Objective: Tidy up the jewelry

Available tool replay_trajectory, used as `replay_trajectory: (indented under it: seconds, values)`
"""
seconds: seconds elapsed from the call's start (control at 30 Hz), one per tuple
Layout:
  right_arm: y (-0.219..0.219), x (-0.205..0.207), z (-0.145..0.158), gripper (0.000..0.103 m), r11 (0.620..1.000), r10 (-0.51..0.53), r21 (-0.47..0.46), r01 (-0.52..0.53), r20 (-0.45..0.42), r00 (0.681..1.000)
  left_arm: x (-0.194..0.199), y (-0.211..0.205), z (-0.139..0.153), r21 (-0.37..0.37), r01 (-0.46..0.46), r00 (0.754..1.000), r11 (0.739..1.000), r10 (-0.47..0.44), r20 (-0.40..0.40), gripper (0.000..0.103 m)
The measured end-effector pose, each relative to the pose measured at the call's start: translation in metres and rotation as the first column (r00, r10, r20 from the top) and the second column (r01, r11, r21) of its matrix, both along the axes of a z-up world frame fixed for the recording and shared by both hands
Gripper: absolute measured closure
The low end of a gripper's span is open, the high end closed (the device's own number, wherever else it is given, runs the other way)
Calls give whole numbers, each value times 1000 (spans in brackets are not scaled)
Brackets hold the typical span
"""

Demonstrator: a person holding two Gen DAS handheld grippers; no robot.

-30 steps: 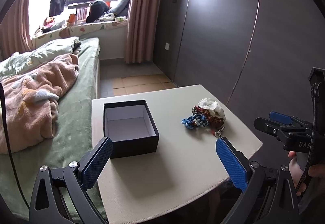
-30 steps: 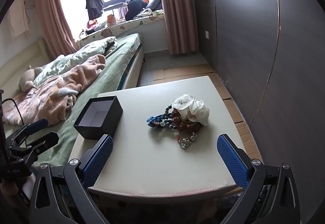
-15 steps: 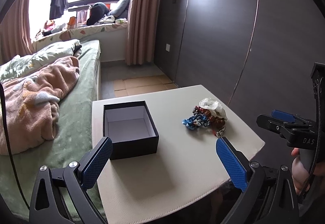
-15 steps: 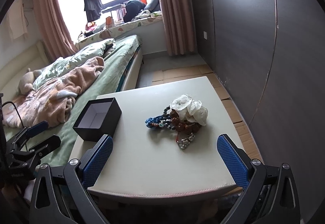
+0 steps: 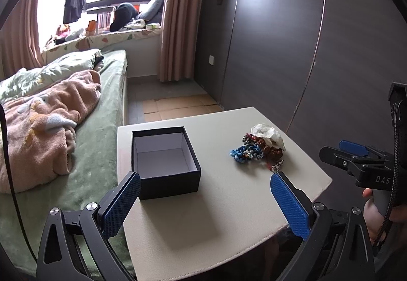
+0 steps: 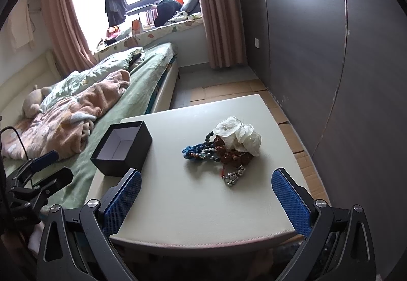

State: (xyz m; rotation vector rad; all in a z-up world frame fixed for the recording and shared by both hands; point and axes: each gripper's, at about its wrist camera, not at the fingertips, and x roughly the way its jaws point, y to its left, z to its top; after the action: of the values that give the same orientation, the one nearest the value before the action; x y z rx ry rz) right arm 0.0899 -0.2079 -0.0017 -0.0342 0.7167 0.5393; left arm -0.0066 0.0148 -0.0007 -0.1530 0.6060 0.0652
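Both grippers are just hanging at the near edge of the table [image 6: 203,214], nothing in either one. The left gripper [image 5: 204,200] has its blue padded fingers [image 5: 290,206] spread wide apart, with the left pad sitting right by the near corner of the box [image 5: 165,161], though I can't tell if it actually touches. The right gripper [image 6: 206,200] is the same deal, fingers [image 6: 291,203] splayed wide and not touching anything. The box is black, lid off, white inside and empty, on the left part of the table next to the bed [image 6: 142,82]. The jewelry pile [image 6: 226,147] is well apart from it on the right side: blue and brown beads tangled up, a white flower piece [image 6: 237,136] on top, and a little silver chain [image 6: 234,175] poking out toward the near edge.
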Motion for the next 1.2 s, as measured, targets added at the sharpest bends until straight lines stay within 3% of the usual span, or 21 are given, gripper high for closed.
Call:
replay_trajectory:
  seconds: [0.53,0.87,1.2]
  values:
    - [0,-2,1,0,1000,0,-7,0,3,1000,-1,-2,1,11,-12,1000,1000,12,7,1]
    - [-1,2,5,0,1000,-21,0,21,2,1000,20,1,11,-40,-23,1000,999,23,13,1]
    - [1,32,10,0,998,-45,48,46,-30,999,57,8,14,-107,-17,1000,994,17,-7,1]
